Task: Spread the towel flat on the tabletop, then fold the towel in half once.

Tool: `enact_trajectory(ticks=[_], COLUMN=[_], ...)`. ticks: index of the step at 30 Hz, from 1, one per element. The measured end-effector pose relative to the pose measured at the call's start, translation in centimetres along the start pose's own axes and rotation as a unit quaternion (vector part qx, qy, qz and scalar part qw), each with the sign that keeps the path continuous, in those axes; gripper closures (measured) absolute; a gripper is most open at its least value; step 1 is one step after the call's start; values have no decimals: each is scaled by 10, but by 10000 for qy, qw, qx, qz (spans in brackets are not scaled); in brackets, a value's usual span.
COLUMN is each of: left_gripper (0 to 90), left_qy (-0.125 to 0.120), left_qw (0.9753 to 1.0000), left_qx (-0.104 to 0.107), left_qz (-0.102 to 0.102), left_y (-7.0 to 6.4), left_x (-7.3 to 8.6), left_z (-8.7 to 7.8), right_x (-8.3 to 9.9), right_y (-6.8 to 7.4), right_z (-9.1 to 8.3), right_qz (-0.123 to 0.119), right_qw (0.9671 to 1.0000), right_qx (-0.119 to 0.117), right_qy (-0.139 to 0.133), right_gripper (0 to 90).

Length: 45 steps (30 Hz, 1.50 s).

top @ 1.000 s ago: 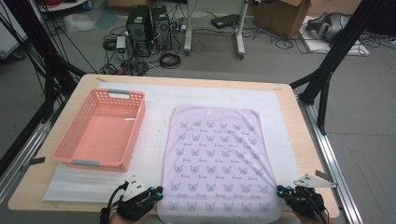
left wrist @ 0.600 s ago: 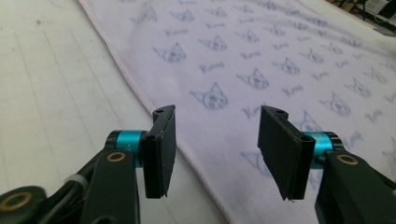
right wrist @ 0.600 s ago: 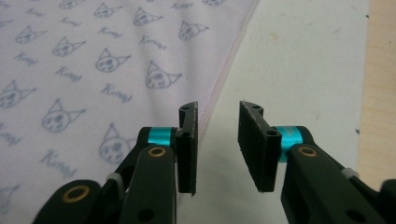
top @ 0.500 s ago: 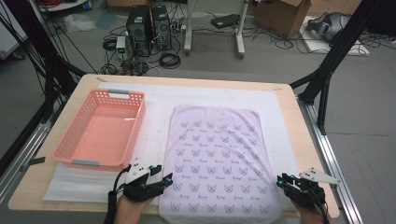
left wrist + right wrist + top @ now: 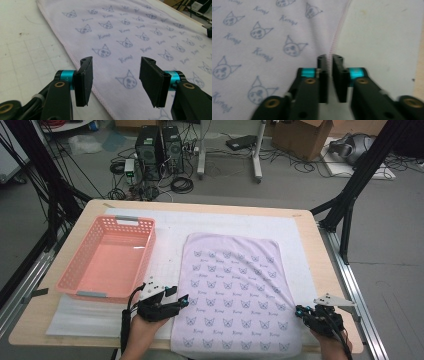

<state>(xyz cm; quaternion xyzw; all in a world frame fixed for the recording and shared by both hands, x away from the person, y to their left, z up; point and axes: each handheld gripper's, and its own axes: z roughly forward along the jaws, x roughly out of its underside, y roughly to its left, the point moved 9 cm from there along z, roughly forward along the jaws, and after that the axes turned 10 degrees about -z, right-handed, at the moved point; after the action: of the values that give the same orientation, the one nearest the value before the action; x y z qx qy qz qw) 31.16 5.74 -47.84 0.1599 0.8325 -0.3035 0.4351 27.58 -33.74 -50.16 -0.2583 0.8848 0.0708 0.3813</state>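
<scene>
Lying flat across the middle and lower right of the high view, a pale lilac rectangular cloth printed with small cat faces (image 5: 235,290) covers much of a white padded mat (image 5: 165,227) that sits on a light wooden table (image 5: 320,255). Its near edge reaches almost to the bottom of the frame, and its far edge ends well short of the mat's far side. At the lower left of that view, the left gripper (image 5: 182,301) points toward the cloth's left hem, held by a hand (image 5: 142,332) coming up from the bottom edge. In the left gripper view, its black jaws stand wide apart and released, with the cloth's stitched hem (image 5: 82,67) running between them below; whether the jaws touch the fabric I cannot tell. At the lower right of the high view, the right gripper (image 5: 300,311) sits at the cloth's right hem. In the right gripper view, the jaws are drawn nearly together with a narrow slit between them, right over the pink-stitched edge (image 5: 338,32); the blur hides whether any fabric is pinched. To the left of the cloth, near the table's left side, stands a salmon-pink plastic lattice basket (image 5: 107,257), apart from the cloth.
</scene>
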Motion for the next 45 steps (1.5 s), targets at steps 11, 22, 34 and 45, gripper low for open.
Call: enact_trajectory(ticks=[11, 22, 34, 45], left_gripper=[364, 262, 206, 212], left_qy=[-291, -580, -604, -521], left_qw=[9995, 9981, 9975, 9978], left_qx=[78, 218, 337, 405], left_qz=[7, -5, 112, 68], left_y=[14, 23, 23, 23], left_x=[-28, -44, -44, -42], left_z=[11, 12, 11, 11], right_x=[-41, -58, -62, -65], right_y=[-19, -15, -14, -10], right_z=[7, 21, 18, 22], right_qz=[-67, -231, -291, -311], right_qw=[9952, 9934, 9914, 9913], right_qx=[-15, -130, -216, -263], right_qy=[-973, -1113, -1256, -1253], right_gripper=[405, 241, 192, 189])
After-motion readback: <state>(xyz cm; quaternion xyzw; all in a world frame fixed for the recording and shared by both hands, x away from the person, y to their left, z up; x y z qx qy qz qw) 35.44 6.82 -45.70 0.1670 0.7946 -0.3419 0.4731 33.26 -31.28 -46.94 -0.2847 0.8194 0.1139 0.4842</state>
